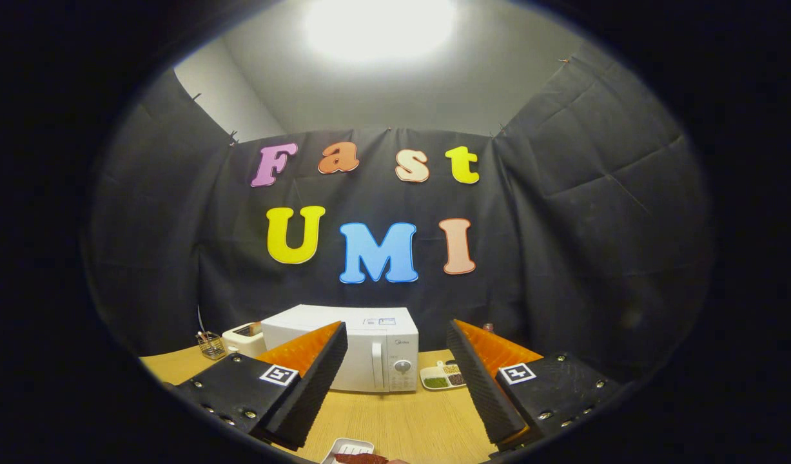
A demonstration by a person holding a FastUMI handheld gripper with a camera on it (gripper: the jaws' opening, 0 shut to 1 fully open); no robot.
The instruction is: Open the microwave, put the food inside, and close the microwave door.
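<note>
A white microwave (369, 351) stands at the back of the wooden table (401, 422), its door shut, with a vertical handle (377, 364) and a round knob (402, 367) on its right side. My gripper (395, 335) hangs open well short of it, the fingers spread wide with nothing between them. Close below the fingers lies a small white tray (347, 448) holding a reddish piece of food (361, 459), partly cut off from sight.
A white toaster (244, 338) and a small wire basket (210, 345) sit left of the microwave. A white divided dish (442, 377) with green and brown fillings lies to its right. Black cloth walls close in the table on three sides.
</note>
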